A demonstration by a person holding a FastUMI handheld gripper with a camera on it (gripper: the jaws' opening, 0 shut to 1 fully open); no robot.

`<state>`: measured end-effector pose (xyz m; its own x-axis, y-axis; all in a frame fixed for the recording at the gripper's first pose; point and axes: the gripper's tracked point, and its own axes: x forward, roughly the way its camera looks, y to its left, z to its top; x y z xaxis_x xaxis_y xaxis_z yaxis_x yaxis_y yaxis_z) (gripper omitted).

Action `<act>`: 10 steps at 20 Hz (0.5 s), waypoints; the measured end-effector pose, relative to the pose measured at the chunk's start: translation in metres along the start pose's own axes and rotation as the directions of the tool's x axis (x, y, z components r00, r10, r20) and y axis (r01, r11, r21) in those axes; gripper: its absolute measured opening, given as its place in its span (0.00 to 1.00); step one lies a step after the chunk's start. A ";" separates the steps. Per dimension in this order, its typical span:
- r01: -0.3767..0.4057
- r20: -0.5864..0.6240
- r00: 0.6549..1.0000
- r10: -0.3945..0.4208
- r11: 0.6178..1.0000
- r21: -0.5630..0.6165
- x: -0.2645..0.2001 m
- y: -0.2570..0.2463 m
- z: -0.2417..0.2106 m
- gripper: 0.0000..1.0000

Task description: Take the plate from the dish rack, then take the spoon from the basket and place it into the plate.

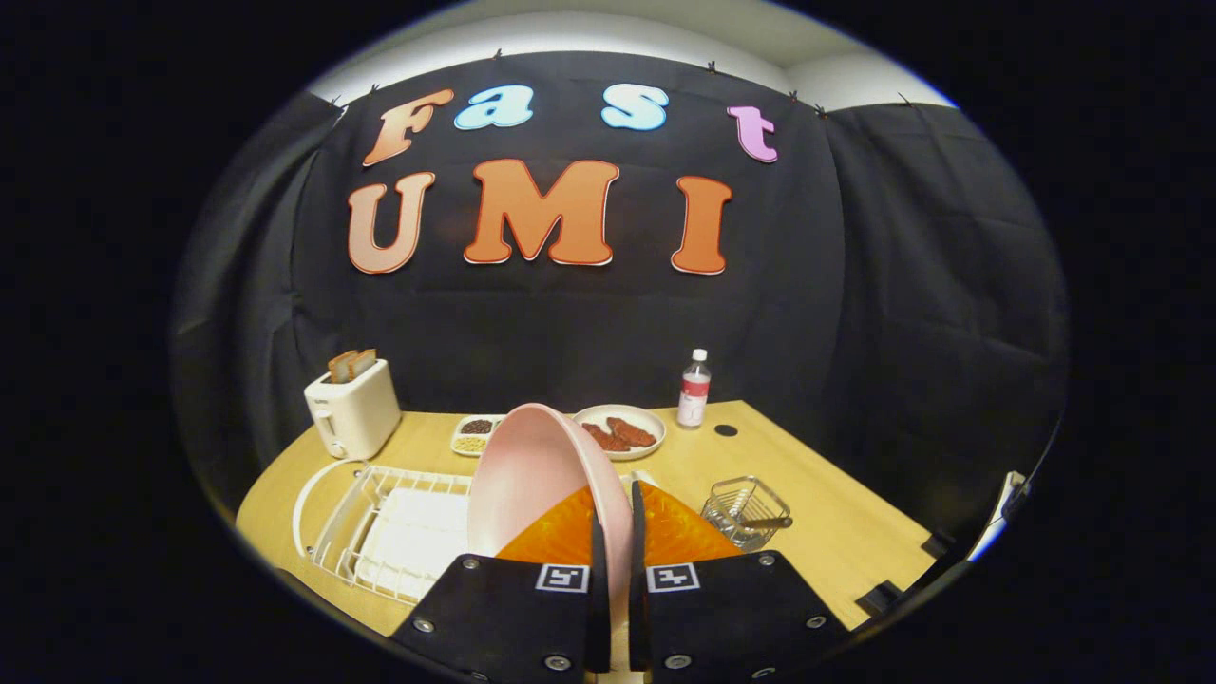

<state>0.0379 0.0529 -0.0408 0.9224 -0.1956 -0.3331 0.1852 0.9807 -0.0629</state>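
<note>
So the gripper (616, 570) has its two fingers clamped together on the rim of the pink plate (532, 484), which stands on edge between them and leans a bit toward the white dish rack (380, 532). The plate looks lifted clear of the rack's wires, though the fisheye makes that hard to be sure of.

Right behind the plate there's an orange ribbed thing (665, 532), maybe a mat or another dish, can't really tell. The wire basket (746, 508) sits just beyond the fingers on the other side from the rack, with the spoon (765, 522) lying in it, handle poking out.

For this step I'd say: hold the pinch firm, since an edge grip on a smooth plate probably wants to swivel. Carry it low over the wooden table (836, 532) and tip it flat before letting go, on a bare patch near the basket so the spoon trip is short. Steer clear of the toaster (351, 408), the dish of meat (619, 432) and the bottle (693, 388) at the back.
</note>
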 end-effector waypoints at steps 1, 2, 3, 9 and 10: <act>-0.030 -0.019 0.999 0.031 0.999 0.025 -0.008 0.003 -0.010 0.08; -0.058 -0.039 0.997 0.060 0.997 0.054 -0.016 0.005 -0.021 0.08; -0.086 -0.059 0.994 0.091 0.993 0.081 -0.024 0.007 -0.033 0.08; -0.156 -0.113 0.976 0.188 0.956 0.248 -0.065 -0.009 -0.086 0.08; -0.164 -0.119 0.972 0.202 0.948 0.272 -0.071 -0.011 -0.095 0.08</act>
<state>-0.0619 0.0562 -0.1055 0.8937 0.0087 -0.4485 0.1164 0.9611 0.2506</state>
